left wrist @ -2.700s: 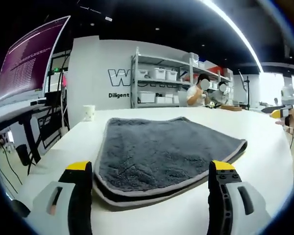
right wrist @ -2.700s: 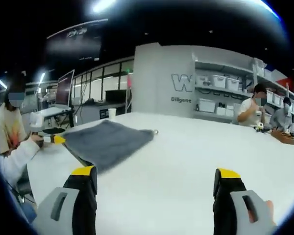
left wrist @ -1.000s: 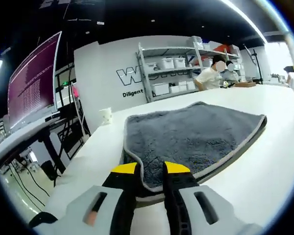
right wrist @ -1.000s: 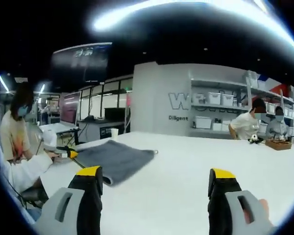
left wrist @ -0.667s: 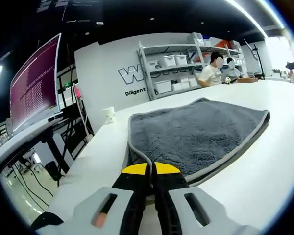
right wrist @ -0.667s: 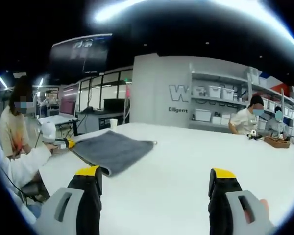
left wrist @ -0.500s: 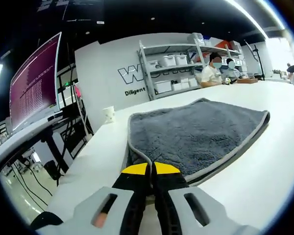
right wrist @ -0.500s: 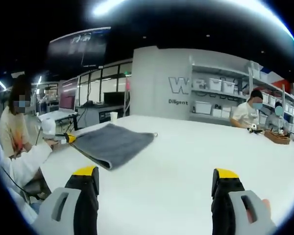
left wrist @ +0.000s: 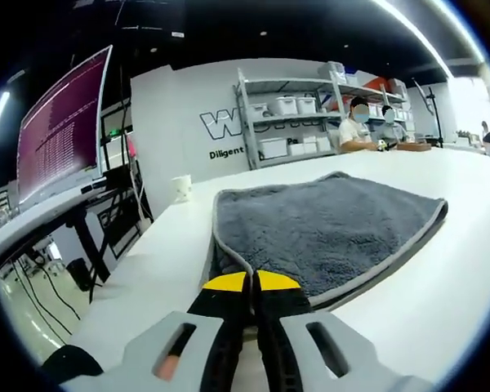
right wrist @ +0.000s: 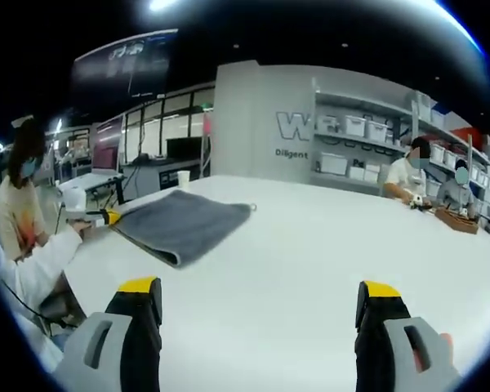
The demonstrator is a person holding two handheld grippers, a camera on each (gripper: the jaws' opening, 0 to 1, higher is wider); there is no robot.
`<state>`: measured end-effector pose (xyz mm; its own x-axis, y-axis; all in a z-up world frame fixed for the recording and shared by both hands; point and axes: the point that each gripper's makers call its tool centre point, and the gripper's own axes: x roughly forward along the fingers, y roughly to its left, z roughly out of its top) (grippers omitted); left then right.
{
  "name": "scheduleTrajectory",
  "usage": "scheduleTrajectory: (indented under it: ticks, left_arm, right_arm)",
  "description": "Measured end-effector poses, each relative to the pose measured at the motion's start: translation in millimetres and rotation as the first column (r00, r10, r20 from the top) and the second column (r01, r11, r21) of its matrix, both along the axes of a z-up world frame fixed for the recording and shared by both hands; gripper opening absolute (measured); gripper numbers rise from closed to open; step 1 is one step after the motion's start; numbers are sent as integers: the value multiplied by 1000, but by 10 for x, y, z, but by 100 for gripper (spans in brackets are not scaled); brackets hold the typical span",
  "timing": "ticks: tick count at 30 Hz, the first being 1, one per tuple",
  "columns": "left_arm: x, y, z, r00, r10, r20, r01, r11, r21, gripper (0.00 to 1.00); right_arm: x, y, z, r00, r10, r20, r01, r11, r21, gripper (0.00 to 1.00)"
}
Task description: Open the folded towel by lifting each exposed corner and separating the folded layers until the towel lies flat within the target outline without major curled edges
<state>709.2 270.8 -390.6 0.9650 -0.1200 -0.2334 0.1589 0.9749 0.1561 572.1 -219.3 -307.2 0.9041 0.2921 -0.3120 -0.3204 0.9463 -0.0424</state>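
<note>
Left gripper view: "Diligent" lettering (left wrist: pixel 229 153) behind grey towel (left wrist: pixel 327 230).

The room is lit from overhead: a long ceiling light strip (left wrist: pixel 408 24) runs bright and washed out across the upper right of the left gripper view, and a glowing patch (right wrist: pixel 159 5) burns at the top of the right gripper view. The ceiling around them stays dark. The white surface (right wrist: pixel 294 261) takes the light evenly, pale and nearly without shadow, blown out toward the far right in the left gripper view. The towel (left wrist: pixel 327 229) casts only a thin dark line beneath its edge. Straight lines bow strongly toward the edges, where detail goes soft. The monitor (left wrist: pixel 61 131) glows purple, its text unreadable.
</note>
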Motion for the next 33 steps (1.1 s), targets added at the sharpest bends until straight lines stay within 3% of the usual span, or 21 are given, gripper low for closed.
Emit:
scheduleTrajectory:
  ticks: [9,16,22,30,33]
  left_arm:
    - [-9,-46,102,999,3,33,-3,1000,-21,2]
    - [-8,-138,159,999,39,32,-43,992,118,2]
    - [-27,-347,191,999,35,28,-39,984,176,2]
    - [3,-741,323,999,-1,38,-2,997,79,2]
    - [43,-877,336,999,-20,31,18,997,74,2]
  right_arm:
    - [-82,-34,118,1000,0,25,0,1000,13,99]
    - [-123,-48,198,999,-9,42,8,1000,21,99]
    - [-140,-56,123,1000,-7,15,7,1000,14,99]
    - [-135,-25,56,1000,18,-7,-18,999,29,99]
    - [-138,-26,64,1000,24,-7,-23,999,37,99]
